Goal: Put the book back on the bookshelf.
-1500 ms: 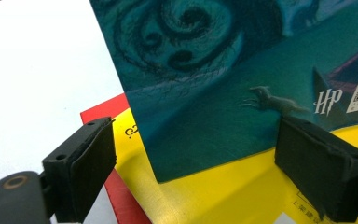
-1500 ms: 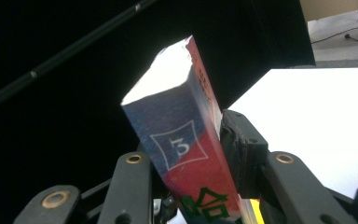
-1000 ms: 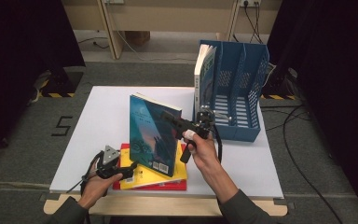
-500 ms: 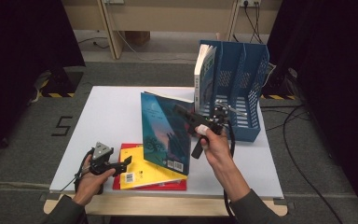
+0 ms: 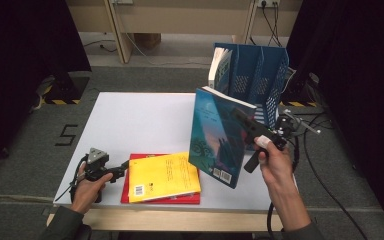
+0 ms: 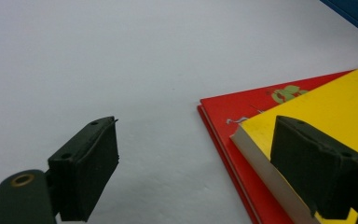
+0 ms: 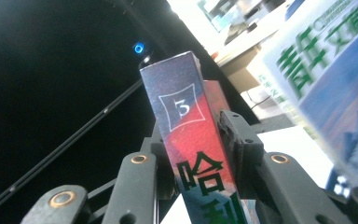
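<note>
Teal book stands upright above my white table, dark curtains around, right gripper clenching its spine; left gripper gapes empty.

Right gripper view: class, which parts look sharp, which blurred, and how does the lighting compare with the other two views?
Right gripper view: the clamped book's spine is sharp, the book behind is blurred, the upper left is dark. Left gripper view: even light on the white table, slightly soft jaws. High view: lit table, dark surroundings.
</note>
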Demonstrator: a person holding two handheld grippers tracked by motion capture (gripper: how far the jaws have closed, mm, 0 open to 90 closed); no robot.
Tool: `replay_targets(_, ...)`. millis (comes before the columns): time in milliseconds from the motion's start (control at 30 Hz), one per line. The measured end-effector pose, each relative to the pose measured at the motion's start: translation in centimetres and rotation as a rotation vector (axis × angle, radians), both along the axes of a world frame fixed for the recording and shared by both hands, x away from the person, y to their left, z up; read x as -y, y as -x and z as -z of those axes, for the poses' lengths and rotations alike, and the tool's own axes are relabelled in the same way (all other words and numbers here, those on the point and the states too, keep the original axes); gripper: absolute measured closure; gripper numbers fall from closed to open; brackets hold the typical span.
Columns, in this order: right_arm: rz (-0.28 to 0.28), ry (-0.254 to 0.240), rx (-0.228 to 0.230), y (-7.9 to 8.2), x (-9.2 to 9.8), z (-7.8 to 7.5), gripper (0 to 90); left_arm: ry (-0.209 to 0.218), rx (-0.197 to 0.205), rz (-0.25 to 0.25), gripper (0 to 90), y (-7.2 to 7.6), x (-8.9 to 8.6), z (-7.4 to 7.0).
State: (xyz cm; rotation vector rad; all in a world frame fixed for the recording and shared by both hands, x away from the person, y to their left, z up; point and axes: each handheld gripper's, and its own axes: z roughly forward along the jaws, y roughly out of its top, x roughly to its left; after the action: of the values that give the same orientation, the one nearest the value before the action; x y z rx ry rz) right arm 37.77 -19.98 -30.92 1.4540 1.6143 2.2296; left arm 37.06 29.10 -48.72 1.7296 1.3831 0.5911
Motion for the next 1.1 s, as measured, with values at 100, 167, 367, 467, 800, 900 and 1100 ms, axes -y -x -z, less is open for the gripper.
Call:
replay_targets(100, 0.033, -0.012, -0.001, 0.3, 1.4, -0.5, 68.8, 0.016, -0.005, -0.001, 14.5, -0.2, -0.2, 0.2)
replay_targets(167, 0.060, -0.022, 0.004, 0.6, 2.3, -0.8, 68.7, 0.021, -0.004, -0.010, 14.5, -0.4, -0.4, 0.2)
replay_targets(367, 0.159, -0.042, 0.026, 1.1, 5.8, -2.1, 69.0, -0.023, 0.018, -0.053, 14.5, -0.7, -1.0, 0.1)
replay_targets(467, 0.220, -0.050, 0.019, 0.8, 7.4, -2.2, 69.0, -0.027, 0.019, -0.059, 14.5, -0.8, -1.1, 0.1)
replay_targets(800, 0.324, -0.027, 0.002, -2.3, 10.7, -3.3, 69.5, -0.016, -0.009, -0.050, 14.5, -1.2, -1.1, 0.5)
replay_targets(900, 0.327, -0.026, 0.016, -2.9, 10.3, -4.4, 69.4, -0.013, -0.010, -0.048, 14.5, -1.2, -1.1, 0.5)
replay_targets(1100, 0.347, -0.029, 0.035, -4.9, 9.7, -6.8, 69.5, -0.003, -0.014, -0.044, 14.5, -1.2, -1.2, 0.5)
